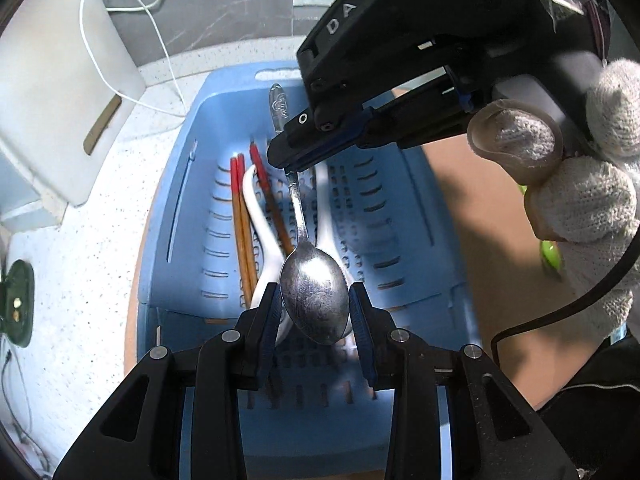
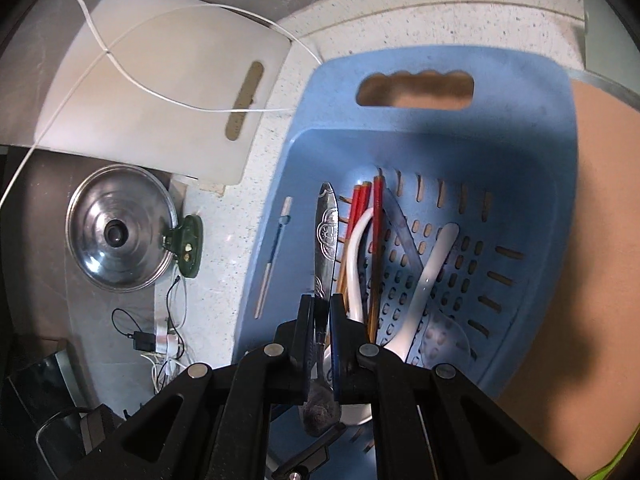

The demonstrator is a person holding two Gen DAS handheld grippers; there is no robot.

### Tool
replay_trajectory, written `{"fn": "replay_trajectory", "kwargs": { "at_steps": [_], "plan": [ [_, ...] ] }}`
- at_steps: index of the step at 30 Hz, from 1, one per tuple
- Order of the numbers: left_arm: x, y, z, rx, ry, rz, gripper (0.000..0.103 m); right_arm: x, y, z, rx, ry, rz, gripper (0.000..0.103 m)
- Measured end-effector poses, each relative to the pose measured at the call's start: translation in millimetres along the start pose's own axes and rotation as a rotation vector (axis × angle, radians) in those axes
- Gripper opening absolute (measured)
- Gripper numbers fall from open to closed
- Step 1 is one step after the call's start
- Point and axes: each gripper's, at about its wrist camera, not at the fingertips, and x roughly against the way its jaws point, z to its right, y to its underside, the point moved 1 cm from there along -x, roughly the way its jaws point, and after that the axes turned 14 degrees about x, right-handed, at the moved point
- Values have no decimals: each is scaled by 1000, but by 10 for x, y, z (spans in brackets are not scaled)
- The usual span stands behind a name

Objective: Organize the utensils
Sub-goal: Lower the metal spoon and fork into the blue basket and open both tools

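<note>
A metal spoon (image 1: pixel 314 296) with an ornate handle (image 2: pixel 326 232) hangs over the blue slotted basket (image 1: pixel 176 200), and both grippers grip it. My left gripper (image 1: pixel 315 312) has its pads against the sides of the spoon's bowl. My right gripper (image 1: pixel 282 162), held by a gloved hand (image 1: pixel 580 208), is shut on the handle; in the right wrist view its fingers (image 2: pixel 322 304) pinch the handle edge-on. In the basket (image 2: pixel 520 92) lie red-topped chopsticks (image 1: pixel 240 208) (image 2: pixel 360 208) and white ceramic spoons (image 1: pixel 256 208) (image 2: pixel 432 272).
A white cutting board (image 2: pixel 152 92) with a white cable across it leans left of the basket on the speckled counter (image 1: pixel 80 280). A steel pot lid (image 2: pixel 120 232) and a green clip (image 2: pixel 188 248) lie farther left, with chargers and cords below them.
</note>
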Motion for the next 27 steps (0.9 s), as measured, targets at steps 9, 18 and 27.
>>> {"fn": "replay_trajectory", "kwargs": {
  "at_steps": [9,18,27],
  "plan": [
    [-140,-26,-51,18,-8,-38,33,-163,-51,103,-7,17,-32,7],
    [-248,-83,-105,50,6,-68,33,-255,-90,128,-9,36,-51,7],
    [-337,-135,-158,62,-2,-83,33,-377,-124,62,33,87,-73,10]
  ]
}}
